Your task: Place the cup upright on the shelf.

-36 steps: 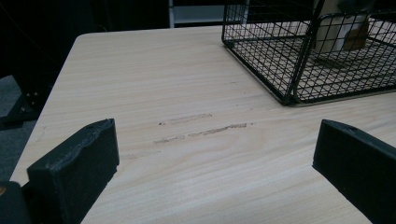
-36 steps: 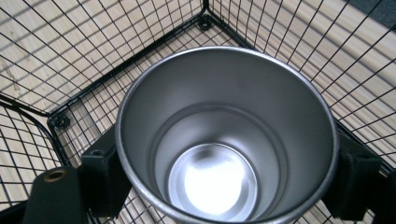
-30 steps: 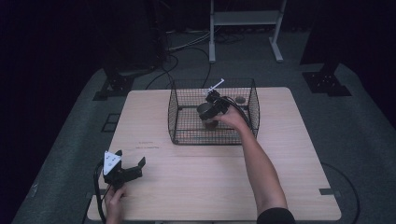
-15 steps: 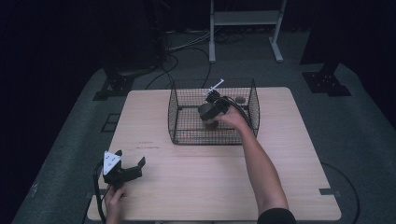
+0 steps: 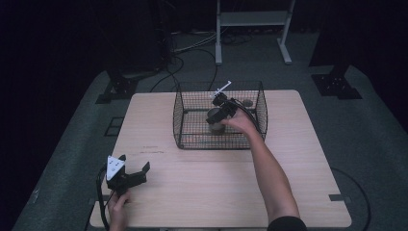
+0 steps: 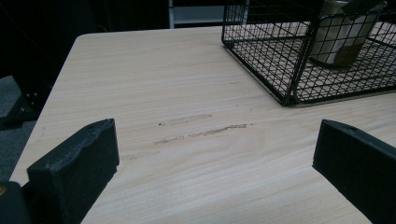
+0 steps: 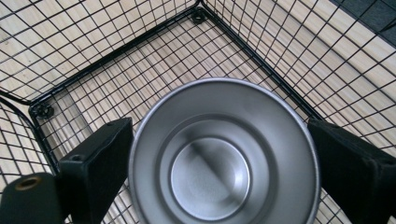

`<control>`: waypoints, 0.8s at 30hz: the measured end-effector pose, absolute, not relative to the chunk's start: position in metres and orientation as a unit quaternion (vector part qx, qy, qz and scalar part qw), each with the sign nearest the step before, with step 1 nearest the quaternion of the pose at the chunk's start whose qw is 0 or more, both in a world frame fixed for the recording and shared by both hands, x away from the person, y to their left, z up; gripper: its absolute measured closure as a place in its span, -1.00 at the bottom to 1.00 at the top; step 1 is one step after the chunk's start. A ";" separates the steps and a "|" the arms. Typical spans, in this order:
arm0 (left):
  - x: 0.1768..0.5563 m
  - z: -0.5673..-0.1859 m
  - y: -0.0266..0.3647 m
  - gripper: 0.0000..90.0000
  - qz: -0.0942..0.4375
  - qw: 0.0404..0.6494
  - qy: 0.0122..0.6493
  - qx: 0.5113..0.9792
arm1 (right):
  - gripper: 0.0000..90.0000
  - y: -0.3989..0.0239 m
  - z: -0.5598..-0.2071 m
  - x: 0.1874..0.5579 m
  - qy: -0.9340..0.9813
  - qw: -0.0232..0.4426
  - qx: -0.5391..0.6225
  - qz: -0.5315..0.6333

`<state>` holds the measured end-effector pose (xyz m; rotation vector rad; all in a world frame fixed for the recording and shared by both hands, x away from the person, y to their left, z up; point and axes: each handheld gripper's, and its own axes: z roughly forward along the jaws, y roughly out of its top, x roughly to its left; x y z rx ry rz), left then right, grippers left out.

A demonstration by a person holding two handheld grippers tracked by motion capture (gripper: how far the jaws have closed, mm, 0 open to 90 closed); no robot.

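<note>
Steel round cup (image 7: 224,154) sits gripped in right tongs (image 7: 219,158); left tongs (image 6: 210,172) gape empty.

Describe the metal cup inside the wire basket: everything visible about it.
The metal cup is a round, brushed steel-looking vessel, empty, its mouth open upward with a stepped inner wall and flat bottom. It stands upright on the floor of the black wire basket. The right gripper brackets it from above, a black jaw at each side of the rim, the left-hand one touching it. Through the mesh its side looks plain and slightly tapered.
</note>
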<state>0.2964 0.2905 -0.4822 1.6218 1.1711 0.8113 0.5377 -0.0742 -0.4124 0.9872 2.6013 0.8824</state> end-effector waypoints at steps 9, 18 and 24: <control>0.296 -0.482 0.291 -1.00 0.331 0.471 0.478 0.663 | -0.80 -0.076 -0.408 0.537 0.881 0.110 0.336 0.315; 0.297 -0.482 0.290 -1.00 0.331 0.469 0.479 0.664 | -0.80 -0.086 -0.391 0.533 0.859 0.104 0.351 0.359; 0.298 -0.482 0.289 -1.00 0.331 0.465 0.479 0.667 | -0.74 -0.089 -0.375 0.524 0.849 0.096 0.339 0.395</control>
